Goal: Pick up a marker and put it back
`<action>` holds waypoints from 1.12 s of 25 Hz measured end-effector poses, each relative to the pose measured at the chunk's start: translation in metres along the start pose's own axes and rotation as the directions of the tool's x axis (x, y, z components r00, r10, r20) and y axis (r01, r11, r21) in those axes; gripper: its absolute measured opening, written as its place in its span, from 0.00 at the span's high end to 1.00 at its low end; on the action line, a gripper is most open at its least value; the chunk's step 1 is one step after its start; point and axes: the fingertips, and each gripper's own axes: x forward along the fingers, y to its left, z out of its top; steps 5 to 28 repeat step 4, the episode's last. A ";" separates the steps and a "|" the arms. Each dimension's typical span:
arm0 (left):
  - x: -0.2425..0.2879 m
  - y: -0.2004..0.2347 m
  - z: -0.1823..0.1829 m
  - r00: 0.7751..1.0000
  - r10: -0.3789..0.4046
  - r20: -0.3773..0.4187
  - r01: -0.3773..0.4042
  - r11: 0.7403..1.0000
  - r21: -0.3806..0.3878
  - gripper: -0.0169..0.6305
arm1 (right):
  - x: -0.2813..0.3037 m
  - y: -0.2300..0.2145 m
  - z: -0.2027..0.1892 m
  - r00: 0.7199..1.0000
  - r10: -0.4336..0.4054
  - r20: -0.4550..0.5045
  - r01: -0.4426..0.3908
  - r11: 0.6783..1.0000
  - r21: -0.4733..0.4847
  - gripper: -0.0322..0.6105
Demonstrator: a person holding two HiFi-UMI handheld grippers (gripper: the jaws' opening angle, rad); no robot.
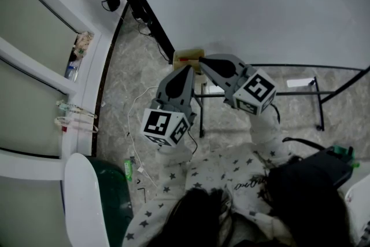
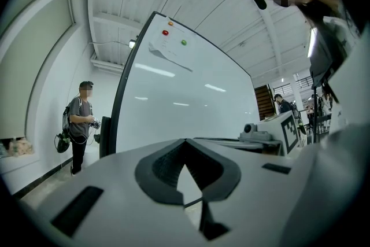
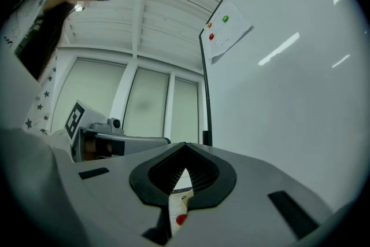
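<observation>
No marker shows plainly in any view. A small tan box (image 1: 188, 56) with a red stripe sits at the whiteboard's lower edge. Both grippers point at it from just below: my left gripper (image 1: 187, 69) and my right gripper (image 1: 202, 61), tips close together. In the left gripper view the left gripper (image 2: 185, 143) has its jaws met, with nothing between them. In the right gripper view the right gripper (image 3: 185, 148) is shut too. Through the slit under its jaws shows a white thing with a red dot (image 3: 178, 212); what it is I cannot tell.
The whiteboard (image 1: 260, 3) fills the upper right, on a black stand (image 1: 319, 96). A sheet with red and green magnets (image 2: 170, 46) hangs on it. A person (image 2: 78, 124) stands far left. A dark green bin (image 1: 113, 194), floor cables (image 1: 134, 124) and a black bag (image 1: 312, 176) lie nearby.
</observation>
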 end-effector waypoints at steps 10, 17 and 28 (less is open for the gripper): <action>0.000 0.001 -0.001 1.000 0.005 -0.004 -0.005 1.000 -0.002 0.97 | 0.001 0.000 0.000 1.000 0.004 -0.001 -0.004 1.000 0.004 0.94; 0.000 0.001 -0.001 1.000 0.005 -0.004 -0.005 1.000 -0.002 0.97 | 0.001 0.000 0.000 1.000 0.004 -0.001 -0.004 1.000 0.004 0.94; 0.000 0.001 -0.001 1.000 0.005 -0.004 -0.005 1.000 -0.002 0.97 | 0.001 0.000 0.000 1.000 0.004 -0.001 -0.004 1.000 0.004 0.94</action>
